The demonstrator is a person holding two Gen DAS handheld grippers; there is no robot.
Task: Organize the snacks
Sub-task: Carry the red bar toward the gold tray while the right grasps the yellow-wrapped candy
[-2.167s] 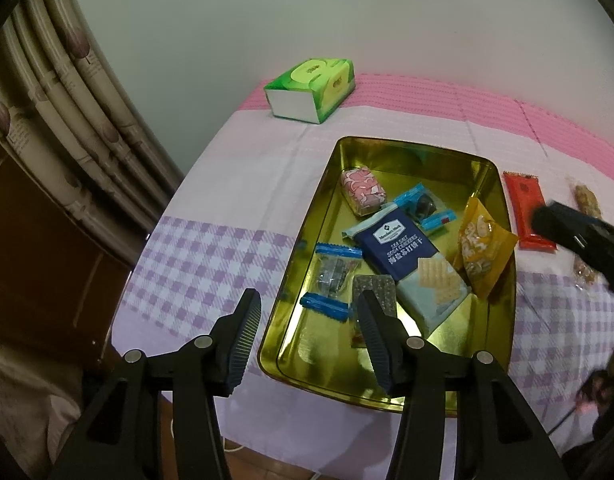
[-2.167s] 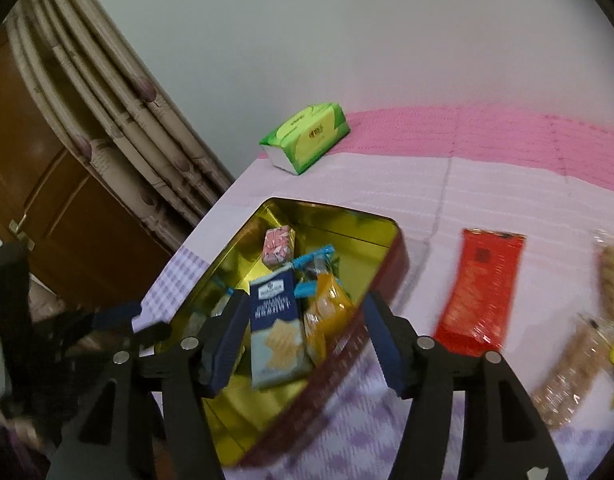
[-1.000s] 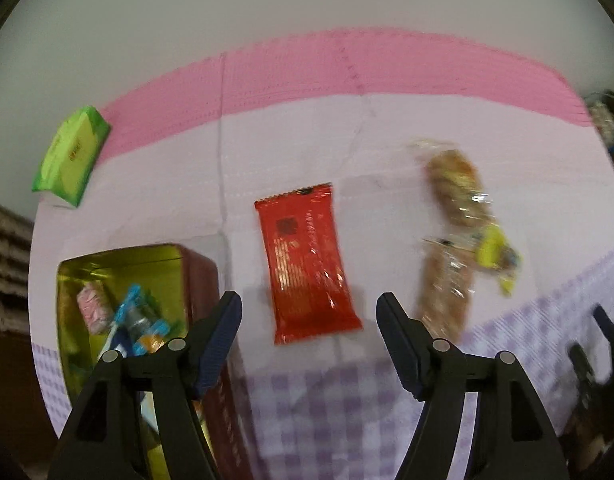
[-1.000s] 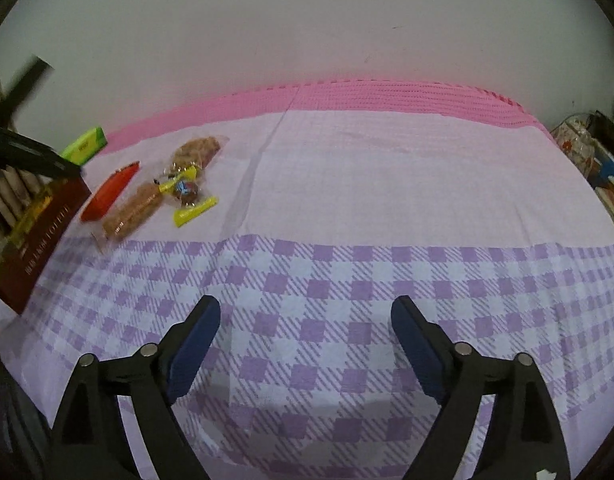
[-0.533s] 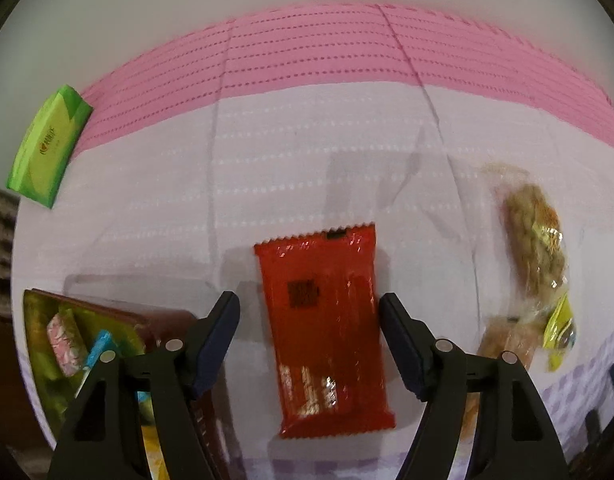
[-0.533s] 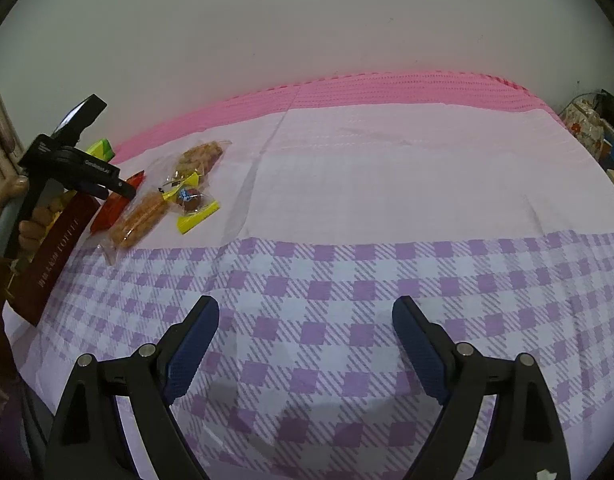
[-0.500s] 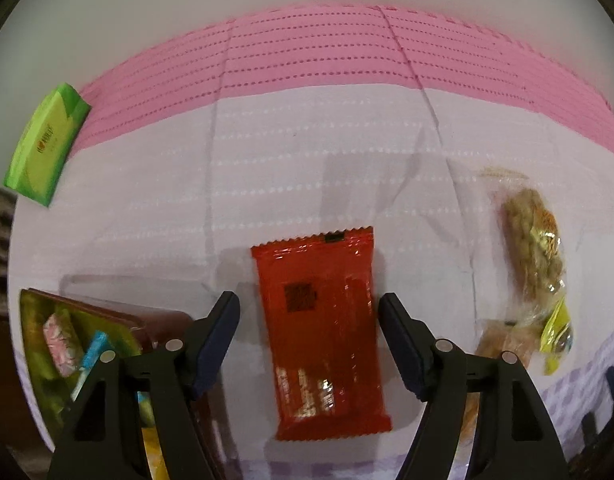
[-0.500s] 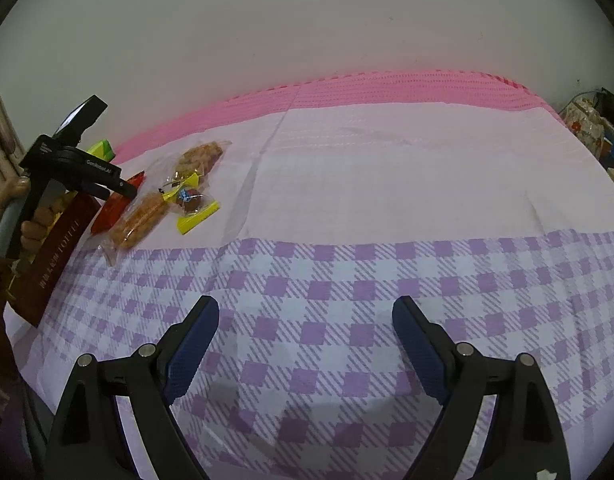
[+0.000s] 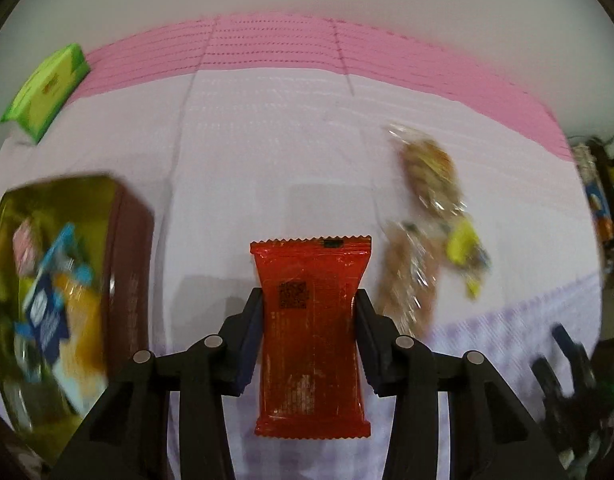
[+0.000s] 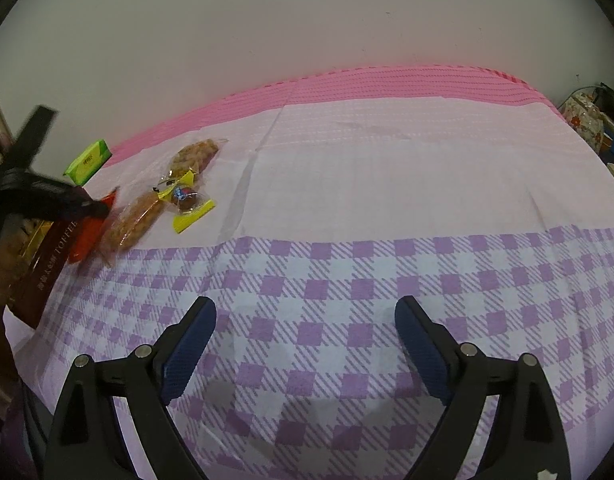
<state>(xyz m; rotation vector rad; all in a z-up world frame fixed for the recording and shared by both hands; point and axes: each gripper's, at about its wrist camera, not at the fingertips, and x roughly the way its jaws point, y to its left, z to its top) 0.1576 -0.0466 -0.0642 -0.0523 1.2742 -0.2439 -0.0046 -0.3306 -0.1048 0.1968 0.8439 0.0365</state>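
While the left gripper (image 9: 310,316) is clamped on both long edges of the red snack packet (image 9: 311,332), lift it straight, so the foil does not slip, then carry it left over the rim of the gold tin (image 9: 133,240). The right gripper (image 10: 305,340) hangs apart over the checked cloth (image 10: 347,272), holding nothing.

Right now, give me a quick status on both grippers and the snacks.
Left gripper shut on flat red foil snack packet. Right gripper open, holding nothing. Gold tin left of packet; clear-wrapped snacks right.
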